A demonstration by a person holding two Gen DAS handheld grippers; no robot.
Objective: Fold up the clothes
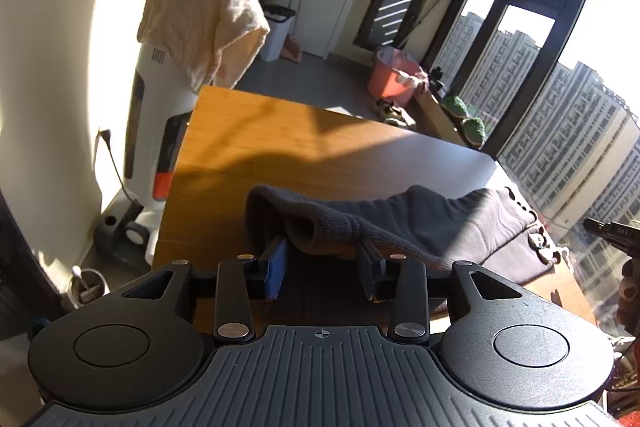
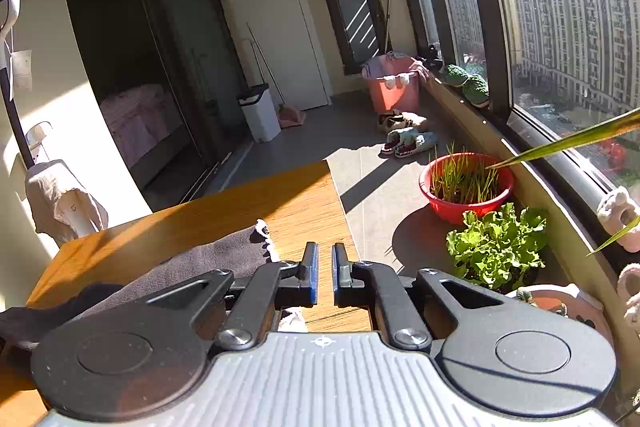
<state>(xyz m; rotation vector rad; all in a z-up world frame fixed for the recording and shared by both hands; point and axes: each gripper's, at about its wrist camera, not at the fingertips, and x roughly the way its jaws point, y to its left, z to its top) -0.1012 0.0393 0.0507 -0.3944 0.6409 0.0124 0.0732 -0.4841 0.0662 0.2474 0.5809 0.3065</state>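
The dark knit garment [image 1: 420, 223] lay on the wooden table [image 1: 256, 131], its long axis running across the left claw's view, from the ribbed cuff end directly ahead of the fingers out to the right, where a drawstring-like trim [image 1: 540, 243] showed. The cuff's open mouth pointed back toward the left claw [image 1: 324, 267], draped over the tips of both fingers. The left claw's jaws stood wide apart, with the cuff hanging over them rather than pinched.

The right claw [image 2: 325, 275] hovered over bare table near the right edge, its jaws drawn close with a narrow gap between them and nothing held. The garment [image 2: 192, 267] lay just to its left, a pale tag at the near corner.

Sunlight and shadow crossed the table top. Beyond the left claw stood a white appliance [image 1: 160, 115] draped with a cream cloth [image 1: 200, 23]. Ahead of the right claw were a grey floor, a pink tub [image 2: 394, 83], shoes, a red planter [image 2: 466, 187], a leafy plant [image 2: 496, 247] and tall windows.
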